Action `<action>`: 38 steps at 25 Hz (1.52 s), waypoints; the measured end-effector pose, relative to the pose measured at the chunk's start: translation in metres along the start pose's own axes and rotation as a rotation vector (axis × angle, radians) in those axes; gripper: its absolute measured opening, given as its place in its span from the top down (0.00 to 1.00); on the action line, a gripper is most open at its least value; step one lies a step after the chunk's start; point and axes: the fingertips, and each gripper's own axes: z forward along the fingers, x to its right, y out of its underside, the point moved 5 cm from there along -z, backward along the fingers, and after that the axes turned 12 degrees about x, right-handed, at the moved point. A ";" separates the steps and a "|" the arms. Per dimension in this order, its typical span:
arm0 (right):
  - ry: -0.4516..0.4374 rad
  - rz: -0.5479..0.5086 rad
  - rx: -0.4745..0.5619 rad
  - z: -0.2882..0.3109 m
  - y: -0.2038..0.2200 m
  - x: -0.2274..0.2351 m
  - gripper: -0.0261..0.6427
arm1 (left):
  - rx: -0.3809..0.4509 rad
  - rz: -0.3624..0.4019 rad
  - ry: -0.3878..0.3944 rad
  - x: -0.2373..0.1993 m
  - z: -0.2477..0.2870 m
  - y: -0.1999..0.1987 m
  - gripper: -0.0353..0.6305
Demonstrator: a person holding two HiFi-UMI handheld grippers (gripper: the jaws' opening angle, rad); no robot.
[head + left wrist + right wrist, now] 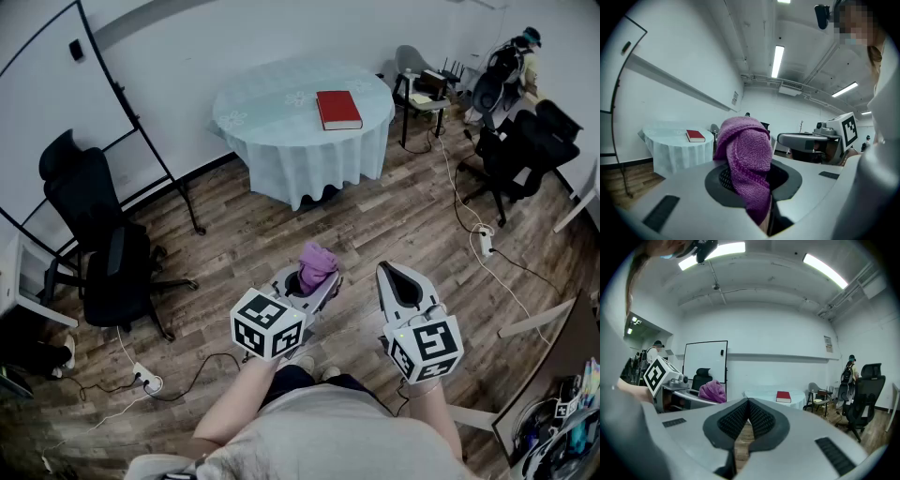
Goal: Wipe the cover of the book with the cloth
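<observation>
My left gripper [315, 285] clamps the purple cloth [317, 261], ready for wiping, my right gripper [397, 274] is closed empty beside it, and the red book [338, 110] lies far ahead of both on the table [272, 108].

The cloth [747, 159] in my left gripper [312, 279] is a fuzzy purple knit, pretty coarse. That one and my right gripper [748, 405] have matt grey plastic shells and ribbed black pads [761, 420]. The book [338, 110] has a smooth red cover, the tablecloth [281, 141] is pale fabric, and the floor [375, 225] is wood planks.
</observation>
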 end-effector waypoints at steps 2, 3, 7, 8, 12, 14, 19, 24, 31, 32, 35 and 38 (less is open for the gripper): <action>0.009 0.001 0.003 -0.007 0.002 0.003 0.93 | 0.007 -0.011 0.003 0.001 -0.002 0.002 0.82; 0.011 0.006 0.006 -0.010 0.004 0.004 0.93 | 0.014 -0.016 0.003 0.002 -0.002 0.003 0.82; -0.003 0.035 0.013 -0.017 0.012 0.001 0.93 | 0.034 -0.040 -0.001 0.005 -0.003 0.010 0.82; -0.005 0.032 0.011 -0.019 0.014 0.000 0.93 | 0.034 -0.047 0.002 0.008 -0.002 0.012 0.82; -0.006 0.022 0.014 -0.019 0.014 -0.004 0.93 | 0.039 -0.049 0.021 0.014 -0.001 0.013 0.82; -0.017 0.011 0.027 -0.017 0.014 -0.004 0.93 | 0.043 -0.048 0.021 0.014 0.000 0.014 0.82; -0.071 -0.020 0.032 -0.016 0.028 -0.006 0.93 | 0.068 -0.120 0.021 0.014 0.005 0.020 0.82; -0.030 0.029 0.031 -0.010 0.033 0.009 0.93 | 0.043 -0.107 0.023 0.010 0.015 0.026 0.82; -0.023 0.053 -0.019 0.035 0.047 0.027 0.93 | 0.019 -0.094 0.022 -0.025 0.049 0.028 0.82; -0.021 0.050 -0.020 0.044 0.048 0.031 0.93 | 0.016 -0.089 0.020 -0.033 0.056 0.028 0.82; -0.006 0.041 -0.023 0.076 0.053 0.050 0.93 | 0.015 -0.090 0.012 -0.060 0.081 0.024 0.82; -0.007 0.041 -0.026 0.113 0.057 0.075 0.93 | 0.023 -0.079 0.003 -0.092 0.109 0.014 0.82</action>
